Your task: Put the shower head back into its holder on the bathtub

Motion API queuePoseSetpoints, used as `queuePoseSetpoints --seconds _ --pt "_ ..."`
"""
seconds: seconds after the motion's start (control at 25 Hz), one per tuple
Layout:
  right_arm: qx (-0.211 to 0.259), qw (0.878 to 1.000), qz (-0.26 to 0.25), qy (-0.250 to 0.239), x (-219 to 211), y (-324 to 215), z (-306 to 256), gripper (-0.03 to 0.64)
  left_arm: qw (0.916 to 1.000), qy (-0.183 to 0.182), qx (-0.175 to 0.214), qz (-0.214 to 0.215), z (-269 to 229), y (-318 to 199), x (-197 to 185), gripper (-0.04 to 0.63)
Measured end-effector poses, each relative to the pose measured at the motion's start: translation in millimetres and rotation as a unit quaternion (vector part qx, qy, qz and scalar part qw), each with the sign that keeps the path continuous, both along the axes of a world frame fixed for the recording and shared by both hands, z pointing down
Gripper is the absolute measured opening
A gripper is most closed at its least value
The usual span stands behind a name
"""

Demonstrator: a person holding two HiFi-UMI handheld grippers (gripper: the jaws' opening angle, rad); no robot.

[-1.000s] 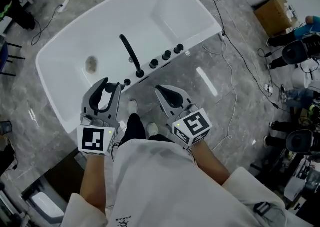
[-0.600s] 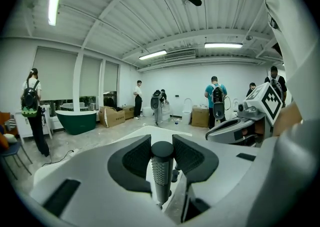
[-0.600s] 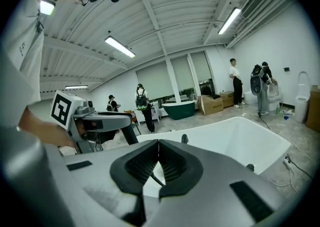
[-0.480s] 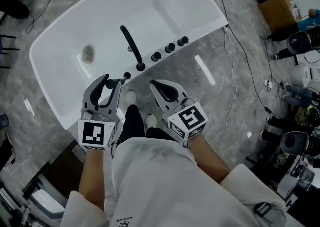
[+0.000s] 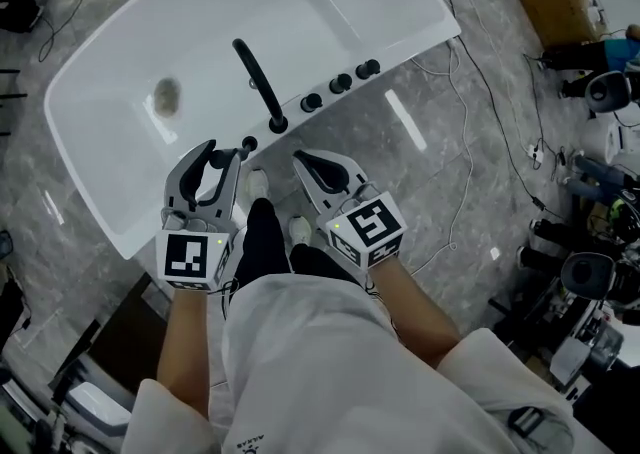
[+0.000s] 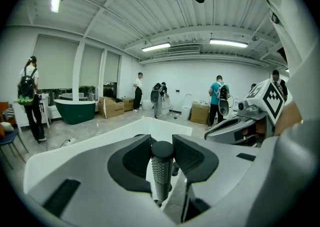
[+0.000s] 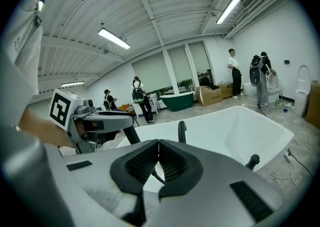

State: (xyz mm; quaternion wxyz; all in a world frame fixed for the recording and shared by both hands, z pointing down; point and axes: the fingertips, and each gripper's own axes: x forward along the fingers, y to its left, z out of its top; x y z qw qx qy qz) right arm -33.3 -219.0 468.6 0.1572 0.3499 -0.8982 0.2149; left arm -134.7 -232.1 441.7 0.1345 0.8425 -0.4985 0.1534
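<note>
My left gripper [image 5: 222,154] is shut on the black shower head [image 5: 215,169], its knurled handle [image 6: 161,171] standing upright between the pads. It hovers at the near rim of the white bathtub [image 5: 120,227], just left of the small black holder [image 5: 248,145]. The curved black spout [image 5: 257,82] and a row of black knobs [image 5: 340,84] sit further along that rim. My right gripper [image 5: 300,156] is shut and holds nothing; its tips [image 7: 158,143] meet. It hangs over the floor beside the tub, right of the left gripper [image 7: 95,118].
The person's shoes [image 5: 258,185] stand on the grey marble floor against the tub. Cables [image 5: 462,122] trail across the floor at the right. A cardboard box [image 5: 565,4] and equipment [image 5: 590,282] line the right side. People [image 6: 218,98] and a green tub [image 6: 75,109] stand far off.
Both grippers have sunk a little and come closer to the tub's near rim. The left gripper still grips the shower head; the right stays shut and empty.
</note>
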Motion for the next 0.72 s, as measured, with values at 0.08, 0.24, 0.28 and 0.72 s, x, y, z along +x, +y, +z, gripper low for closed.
queuePoseSetpoints --seconds 0.08,0.24,0.28,0.72 --pt "-0.004 1.000 0.001 0.002 -1 -2 8 0.018 1.0000 0.000 -0.004 -0.001 9 -4 0 0.141" --pt "-0.011 1.000 0.003 0.005 -2 -6 21 0.018 1.0000 0.000 -0.009 -0.002 27 -9 -1 0.141" --pt "-0.013 1.000 0.003 0.006 -2 -6 24 0.018 0.9999 0.001 -0.010 -0.002 32 -10 -1 0.141" --pt "-0.032 0.999 0.003 0.017 -2 -8 60 0.018 0.9995 0.002 -0.028 -0.011 81 -16 -6 0.141"
